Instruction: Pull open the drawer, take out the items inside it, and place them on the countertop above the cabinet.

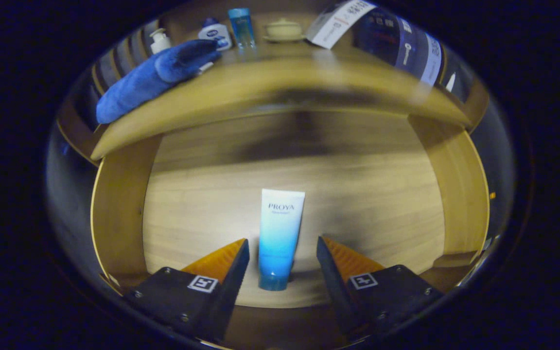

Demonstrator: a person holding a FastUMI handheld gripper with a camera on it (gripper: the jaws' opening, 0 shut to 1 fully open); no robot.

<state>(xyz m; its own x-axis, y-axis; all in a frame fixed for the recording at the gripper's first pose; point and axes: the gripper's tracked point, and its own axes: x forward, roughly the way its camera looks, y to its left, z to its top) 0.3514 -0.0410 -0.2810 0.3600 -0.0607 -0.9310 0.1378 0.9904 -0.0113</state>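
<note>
Blue-to-white soft plastic tube in wooden drawer: light, squeezable (slippery); grasp mid-body. Gripper spread, straddling it untouched.

Gripper cam looks down into open drawer, close, fingers apart.

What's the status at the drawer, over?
Hand-held gripper open, fingers either side of the blue tube, not touching. Tube lies flat on the open drawer's floor. Nothing in the way. Blue towel on the countertop.
</note>
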